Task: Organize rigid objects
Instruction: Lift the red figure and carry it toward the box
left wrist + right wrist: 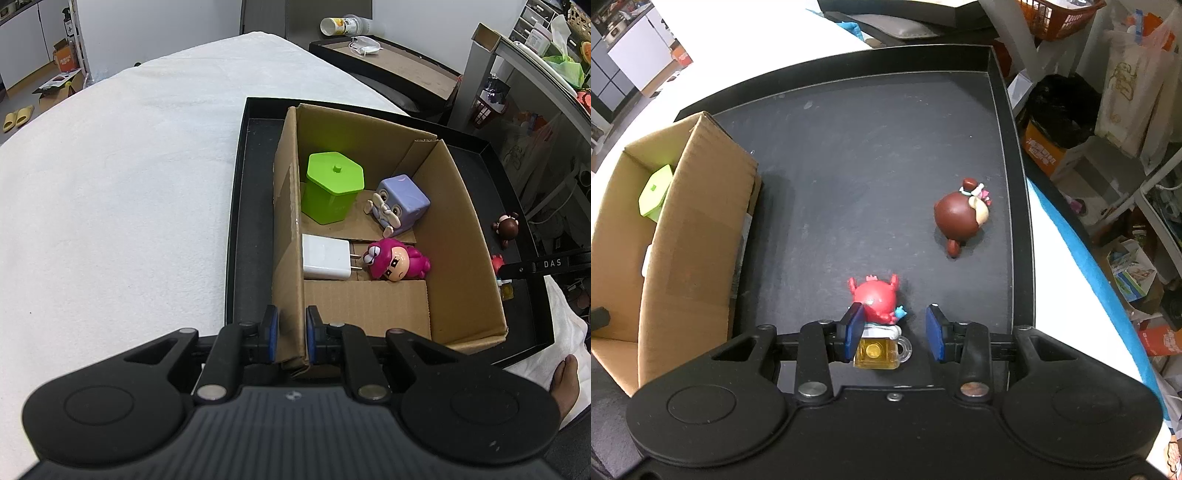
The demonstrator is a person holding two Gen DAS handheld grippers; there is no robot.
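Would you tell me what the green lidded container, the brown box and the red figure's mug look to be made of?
Green lidded container: likely moulded plastic, smooth with a soft sheen. Brown box: corrugated cardboard, matte, with fluted cut edges showing. Mug under the red figure: seemingly clear amber plastic or resin, see-through and glossy.

Green container (654, 192) mostly hidden behind cardboard box wall (698, 236); red crab figure (496, 263) half hidden.

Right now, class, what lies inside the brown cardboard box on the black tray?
Inside the brown cardboard box: a green hexagonal lidded container, a purple cube-shaped figurine, a white plug adapter, a pink figurine. The container's contents stay hidden by its lid.
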